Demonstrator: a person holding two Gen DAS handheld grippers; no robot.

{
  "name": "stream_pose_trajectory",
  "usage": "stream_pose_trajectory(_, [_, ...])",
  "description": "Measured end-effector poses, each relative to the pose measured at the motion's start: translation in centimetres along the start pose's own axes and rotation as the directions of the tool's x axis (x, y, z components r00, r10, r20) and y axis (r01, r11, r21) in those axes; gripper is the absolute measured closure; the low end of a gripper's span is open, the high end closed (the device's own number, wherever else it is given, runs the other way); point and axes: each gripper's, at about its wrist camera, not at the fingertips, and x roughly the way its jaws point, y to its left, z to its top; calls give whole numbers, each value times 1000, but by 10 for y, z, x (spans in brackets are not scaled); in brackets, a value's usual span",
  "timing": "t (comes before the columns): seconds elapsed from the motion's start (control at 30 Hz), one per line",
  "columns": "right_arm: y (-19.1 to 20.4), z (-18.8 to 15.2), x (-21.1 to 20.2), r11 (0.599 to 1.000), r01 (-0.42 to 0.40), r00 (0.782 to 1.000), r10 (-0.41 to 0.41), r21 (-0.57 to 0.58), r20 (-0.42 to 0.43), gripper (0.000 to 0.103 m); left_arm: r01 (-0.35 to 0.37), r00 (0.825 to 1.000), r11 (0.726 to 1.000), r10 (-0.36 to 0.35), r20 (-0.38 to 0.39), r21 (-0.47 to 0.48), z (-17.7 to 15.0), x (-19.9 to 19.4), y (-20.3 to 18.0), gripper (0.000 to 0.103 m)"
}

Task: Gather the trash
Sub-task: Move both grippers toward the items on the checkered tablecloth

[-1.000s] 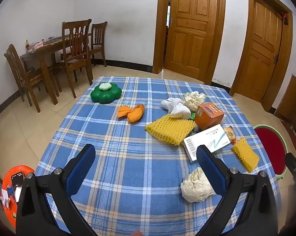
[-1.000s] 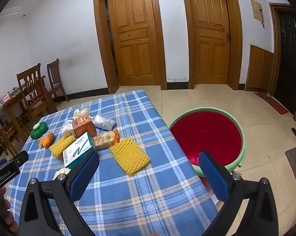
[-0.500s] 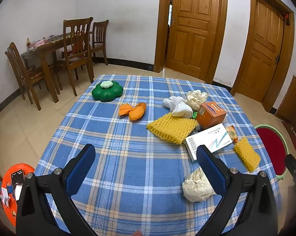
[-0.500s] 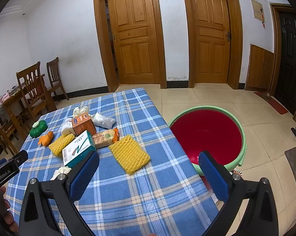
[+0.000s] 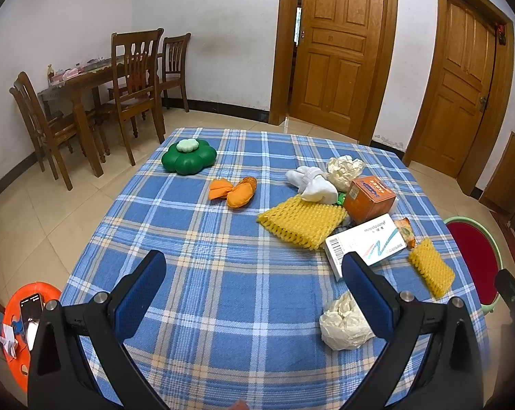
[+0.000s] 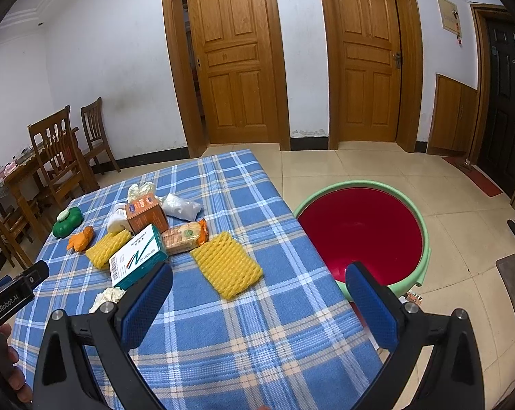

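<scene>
Both jaws stand wide apart, gripping nothing. The left gripper [image 5: 254, 282] hangs over the checked tablecloth [image 5: 223, 273], with a crumpled paper ball [image 5: 344, 321] beside its right finger. The right gripper [image 6: 257, 294] hangs near the yellow foam net [image 6: 226, 264]; the red basin [image 6: 360, 232] sits on the floor beside the table.
</scene>
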Motion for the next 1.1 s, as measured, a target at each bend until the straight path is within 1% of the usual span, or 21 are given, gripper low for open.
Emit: stream_pose_trajectory(1.1, [0, 1, 0, 1000, -2, 1000, 2, 5, -11, 0, -1, 1000, 1000, 1, -3, 0, 1, 0, -1, 1])
